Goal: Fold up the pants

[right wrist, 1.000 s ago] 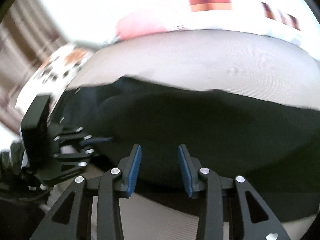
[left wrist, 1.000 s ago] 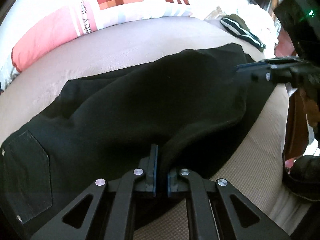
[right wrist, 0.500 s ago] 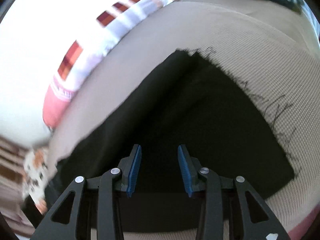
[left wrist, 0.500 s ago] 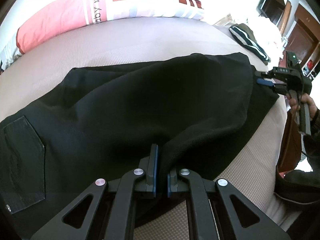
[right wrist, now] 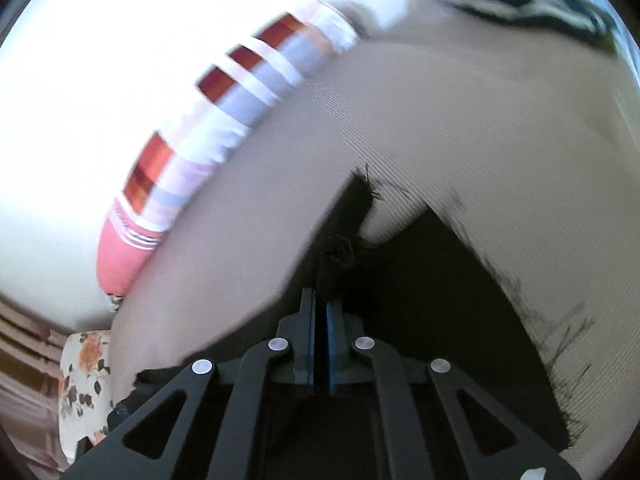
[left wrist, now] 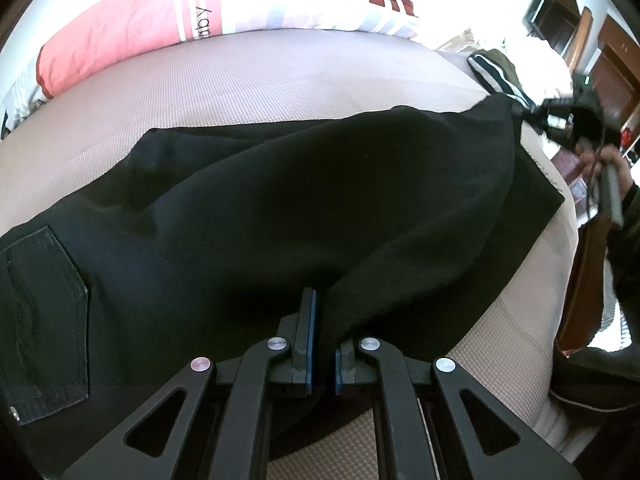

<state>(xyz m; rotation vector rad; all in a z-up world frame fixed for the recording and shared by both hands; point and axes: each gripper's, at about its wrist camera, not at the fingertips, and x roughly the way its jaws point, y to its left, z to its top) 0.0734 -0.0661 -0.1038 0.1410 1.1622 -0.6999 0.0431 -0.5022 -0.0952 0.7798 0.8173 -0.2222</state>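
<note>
Since the earlier frame the right gripper (right wrist: pixel 320 320) has gone from jaws apart over the cloth to jaws drawn nearly together, with the frayed hem of the black pants (left wrist: pixel 280 208) bunched just ahead of the blue pads; whether cloth is pinched between the pads is not clear, since the view is blurred. In the left wrist view this gripper (left wrist: pixel 552 114) now sits at the far right corner of the pants, further from the camera than before. The left gripper (left wrist: pixel 322 336) is unchanged: jaws narrow, clamped on a raised ridge of fabric at the near edge.

Pants lie on the beige bed surface (left wrist: pixel 280 80), spread flat except for the lifted fold. Long axis runs left to right in the left wrist view: back pocket (left wrist: pixel 44 320) and waist end at the left, hem end at the right, so the legs point right. A second layer of cloth shows beneath the upper one at the right.

Relation that matters: the hem end is at the right gripper, the middle of the near edge at the left gripper; the waist end is far left, nearer the left hand. Judgement: the next fold likely carries hem toward waist, along the long axis.

Pink patterned pillow (left wrist: pixel 160 20) lies along the far edge; striped garment (left wrist: pixel 496 76) at far right.
</note>
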